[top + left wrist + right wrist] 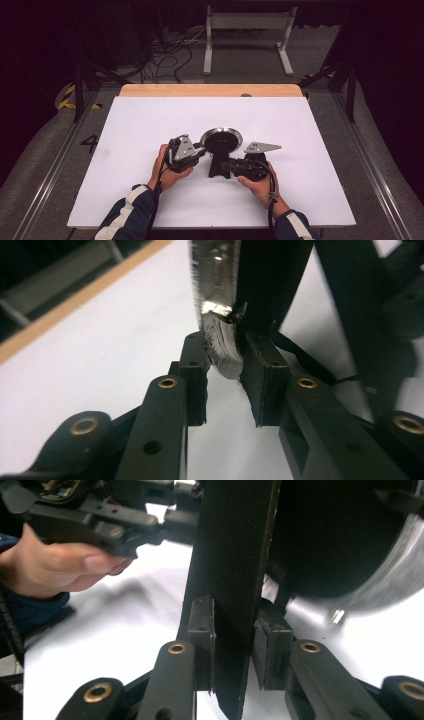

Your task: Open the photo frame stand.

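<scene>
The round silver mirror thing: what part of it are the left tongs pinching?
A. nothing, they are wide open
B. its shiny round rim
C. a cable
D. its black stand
B: in the left gripper view the left tongs are closed on the silver rim of the round mirror, while the right tongs hold its black stand.

White table (150, 125); floor cables (165, 57); white stand (247, 35).
</scene>
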Demonstrator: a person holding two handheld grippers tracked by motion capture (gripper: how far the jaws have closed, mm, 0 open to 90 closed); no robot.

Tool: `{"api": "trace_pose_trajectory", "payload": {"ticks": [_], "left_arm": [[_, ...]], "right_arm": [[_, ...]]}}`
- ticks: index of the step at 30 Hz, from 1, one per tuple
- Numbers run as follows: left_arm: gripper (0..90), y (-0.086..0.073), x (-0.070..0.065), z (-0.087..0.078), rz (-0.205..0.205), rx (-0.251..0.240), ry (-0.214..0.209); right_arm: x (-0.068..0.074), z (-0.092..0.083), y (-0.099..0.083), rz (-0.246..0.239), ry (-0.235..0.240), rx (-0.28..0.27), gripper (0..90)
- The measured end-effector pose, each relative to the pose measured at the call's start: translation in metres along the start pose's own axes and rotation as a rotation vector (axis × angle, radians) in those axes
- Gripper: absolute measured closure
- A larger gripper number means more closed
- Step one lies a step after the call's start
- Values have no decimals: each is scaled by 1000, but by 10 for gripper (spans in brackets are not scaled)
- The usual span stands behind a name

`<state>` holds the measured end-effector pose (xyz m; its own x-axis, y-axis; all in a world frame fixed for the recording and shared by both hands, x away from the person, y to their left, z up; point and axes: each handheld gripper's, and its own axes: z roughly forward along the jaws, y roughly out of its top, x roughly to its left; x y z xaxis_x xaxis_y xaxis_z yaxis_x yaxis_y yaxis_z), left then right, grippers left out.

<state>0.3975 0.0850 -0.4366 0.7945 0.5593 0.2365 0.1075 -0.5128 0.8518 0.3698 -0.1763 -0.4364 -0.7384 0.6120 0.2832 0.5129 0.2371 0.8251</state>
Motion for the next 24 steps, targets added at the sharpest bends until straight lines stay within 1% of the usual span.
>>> {"api": "trace_pose_trajectory", "payload": {"ticks": [2, 3, 4, 6, 8, 9, 12, 13, 17, 18, 19, 22, 23, 24], "left_arm": [[742, -2, 0, 0, 23, 5, 24], [744, -2, 0, 0, 23, 5, 24], [743, -3, -2, 1, 38, 13, 33], [743, -4, -3, 2, 40, 15, 33], [744, -4, -5, 3, 57, 28, 38], [745, -5, -5, 4, 58, 24, 34], [750, -5, -6, 4, 58, 18, 16], [755, -5, -6, 3, 56, 16, 1], [757, -5, -5, 1, 48, 11, -1], [758, -5, -5, 0, 42, 8, -5], [734, -5, -3, -3, 34, -6, -3], [718, -5, -2, -6, 42, -5, 0], [718, -5, -1, -8, 38, -6, -1], [704, -5, -1, -9, 29, -11, -8]], "right_arm": [[3, 0, 1, 0, 7, 4, 734], [3, 0, 1, 0, 8, 5, 738], [3, 0, 1, 0, 9, 8, 740], [3, 0, 0, 7, 12, 11, 740], [2, 1, -2, 19, 13, 18, 738], [1, 1, -3, 19, 10, 24, 737], [1, 1, -5, 7, 1, 42, 733], [3, 1, -7, -15, -17, 60, 727], [3, -2, -8, -26, -30, 62, 739], [4, -3, -9, -31, -39, 60, 748], [4, -7, -8, -35, -47, 54, 757], [3, -16, -7, -32, -47, 27, 769], [3, -16, -7, -32, -47, 27, 769], [4, -19, -7, -38, -53, 20, 777]]}}
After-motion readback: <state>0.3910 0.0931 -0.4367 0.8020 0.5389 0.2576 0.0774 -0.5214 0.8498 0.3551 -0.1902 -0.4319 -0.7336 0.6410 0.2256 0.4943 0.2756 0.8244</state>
